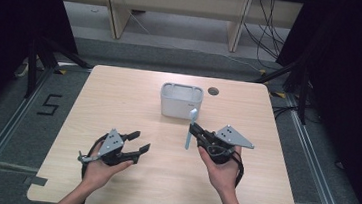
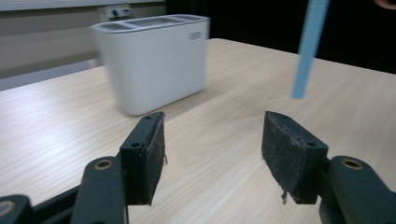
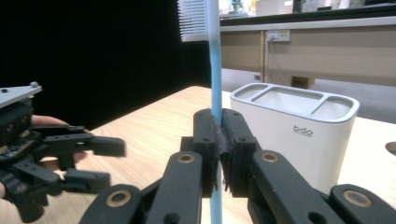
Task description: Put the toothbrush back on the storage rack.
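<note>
**Toothbrush clamped upright, holder just behind it**

So here's what we've got on the wooden table point(image 1: 133, 102). Our right gripper point(image 1: 197, 131) has its jaws clenched on the handle of a light blue toothbrush point(image 1: 190, 128). In the right gripper view the toothbrush point(image 3: 215, 93) stands pretty much upright between the pads, white bristles at the top facing left, and the handle carries on down below the jaws. From above, its head sits right in front of the white holder point(image 1: 181, 100), near its front wall, but we can't tell if it's touching.

The holder is a white box with three compartments in its top, parked toward the far middle of the table. A small round hole point(image 1: 213, 91) in the tabletop is just to its right.

Our left gripper point(image 1: 139, 143) is off to the left, well apart from the toothbrush, jaws spread wide with nothing between them. In the left gripper view we see bare tabletop between the two pads point(image 2: 154, 154), with the holder point(image 2: 154, 65) beyond.
</note>
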